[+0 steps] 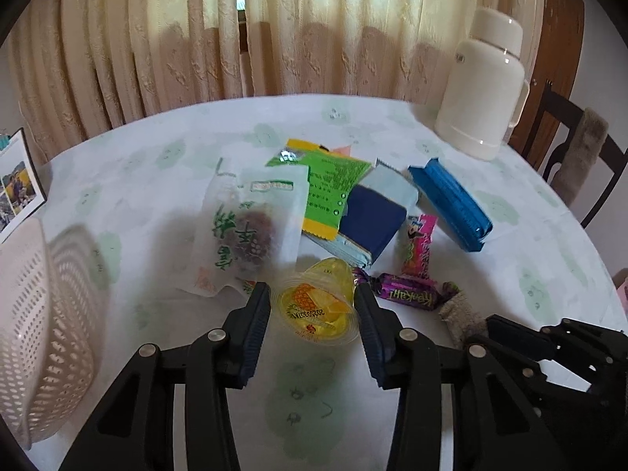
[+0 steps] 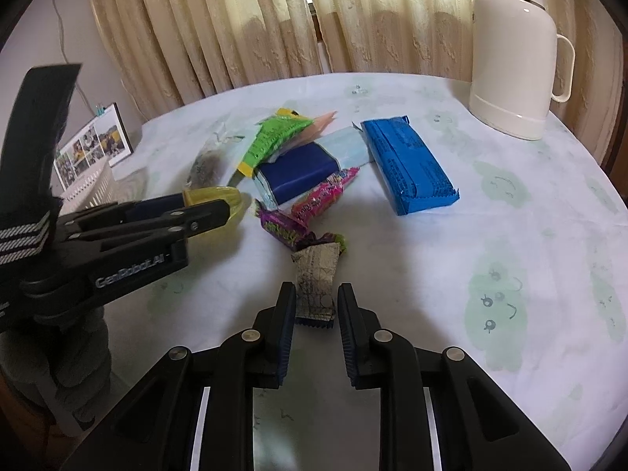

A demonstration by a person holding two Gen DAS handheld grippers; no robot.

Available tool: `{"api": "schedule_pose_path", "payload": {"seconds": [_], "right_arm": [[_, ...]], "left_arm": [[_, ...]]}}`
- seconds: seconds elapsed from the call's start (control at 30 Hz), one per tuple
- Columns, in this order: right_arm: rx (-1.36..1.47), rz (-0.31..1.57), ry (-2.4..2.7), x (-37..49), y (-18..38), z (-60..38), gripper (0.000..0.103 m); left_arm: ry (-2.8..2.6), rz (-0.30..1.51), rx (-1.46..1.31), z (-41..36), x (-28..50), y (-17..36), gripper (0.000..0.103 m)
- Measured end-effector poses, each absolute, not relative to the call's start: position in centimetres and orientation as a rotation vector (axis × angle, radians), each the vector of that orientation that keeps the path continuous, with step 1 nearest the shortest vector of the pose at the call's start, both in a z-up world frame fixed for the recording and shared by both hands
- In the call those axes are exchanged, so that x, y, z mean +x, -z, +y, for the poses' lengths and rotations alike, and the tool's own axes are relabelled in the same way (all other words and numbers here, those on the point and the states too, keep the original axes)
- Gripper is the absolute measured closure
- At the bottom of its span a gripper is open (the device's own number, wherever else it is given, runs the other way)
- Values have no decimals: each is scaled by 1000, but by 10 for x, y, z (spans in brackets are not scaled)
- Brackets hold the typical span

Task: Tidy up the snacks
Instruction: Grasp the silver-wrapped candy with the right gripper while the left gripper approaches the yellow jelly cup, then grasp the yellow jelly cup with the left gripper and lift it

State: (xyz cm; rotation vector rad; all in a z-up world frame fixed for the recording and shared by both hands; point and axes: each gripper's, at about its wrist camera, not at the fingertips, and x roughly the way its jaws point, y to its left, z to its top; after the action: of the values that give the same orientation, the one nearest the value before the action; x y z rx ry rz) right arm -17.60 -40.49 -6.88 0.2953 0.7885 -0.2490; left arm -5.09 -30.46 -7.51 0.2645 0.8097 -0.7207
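The round counter [image 1: 137, 180], under a pale cloth printed with green cartoon shapes, fills both views, with curtains [image 1: 165, 31] hanging behind it. A cream thermos jug [image 1: 484, 86] stands upright at the far right edge, and a white perforated basket [image 1: 35, 337] sits at the near left, just in front of a photo frame [image 1: 17, 192]. The snacks lie in a loose pile mid-counter: a long blue packet [image 1: 451, 204] to the right, a white pouch with green lettering [image 1: 251, 227] to the left, a green and yellow packet [image 1: 333, 192] overlapping a dark blue box [image 1: 373, 219], then a pink wrapper [image 1: 418, 247] and a purple candy [image 1: 408, 290] nearer the front. The left hand-held gripper [image 1: 314, 306] is clamped on a yellow jelly cup [image 1: 318, 306], its pads pressing both sides of the cup at the pile's near edge. The right hand-held gripper [image 2: 316, 306] is narrowed on a small grey patterned wrapper [image 2: 316, 278], nipping its near end while the rest lies on the cloth
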Motion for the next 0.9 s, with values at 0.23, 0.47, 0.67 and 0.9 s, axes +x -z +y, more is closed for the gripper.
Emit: {"api": "schedule_pose_path", "payload": {"seconds": [0.23,0.47,0.67,0.9], "right_arm": [[301,756,231,-179,62,-402,80],[327,782,237,-175,68,-407,79],[323,802,231,-165,71,-407,66],[204,844,309,-145,72,-396,61]], "left_arm": [[712,750,227,-284,-64,50,62],[671,676,174,-258,-69,23,62],[594,615,127,-227,-67,1,62],[443,590,59,-176,-46,-6,62]]}}
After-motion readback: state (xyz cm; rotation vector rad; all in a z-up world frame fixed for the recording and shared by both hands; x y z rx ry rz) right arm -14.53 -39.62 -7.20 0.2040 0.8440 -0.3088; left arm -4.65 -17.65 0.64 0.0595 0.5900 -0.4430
